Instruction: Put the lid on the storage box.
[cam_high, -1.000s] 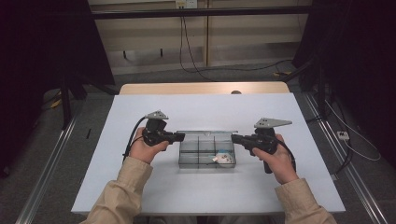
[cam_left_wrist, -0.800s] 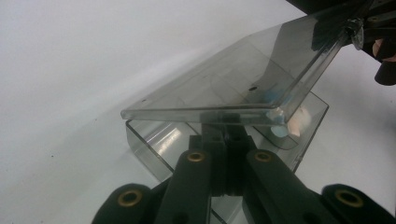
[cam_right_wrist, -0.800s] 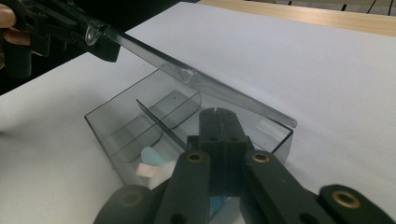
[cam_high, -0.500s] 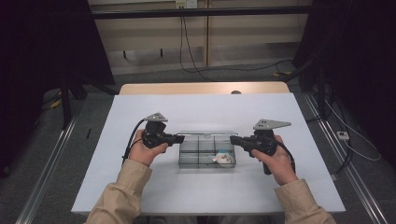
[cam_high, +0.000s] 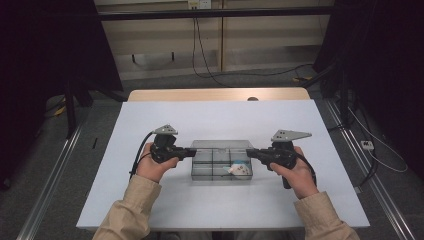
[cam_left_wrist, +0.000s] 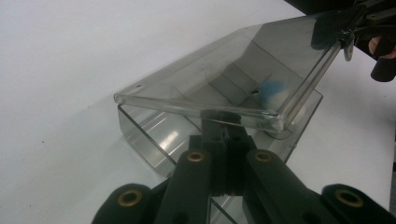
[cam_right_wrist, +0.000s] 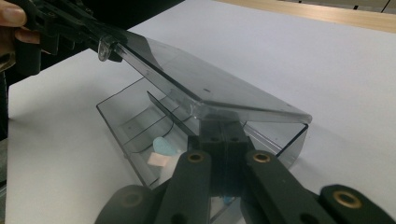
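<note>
Presently the white desk (cam_high: 210, 200) carries one clear compartment box (cam_high: 222, 165) at its middle, set between the two hands. Its hinged lid (cam_left_wrist: 224, 79) stands partly raised, tilted above the tray. The left claw (cam_high: 192, 151) is clamped on the lid's left edge; the right claw (cam_high: 248, 152) is clamped on its right edge. I judge the lid to be mid-swing, neither fully open nor shut; which way it is meant to go cannot be told. Inside lie small pieces, one blue piece (cam_right_wrist: 163, 145) and a pale square (cam_right_wrist: 159, 159); their nature is unclear through the tinted plastic, and the black jaws hide the tray's near compartments.
</note>
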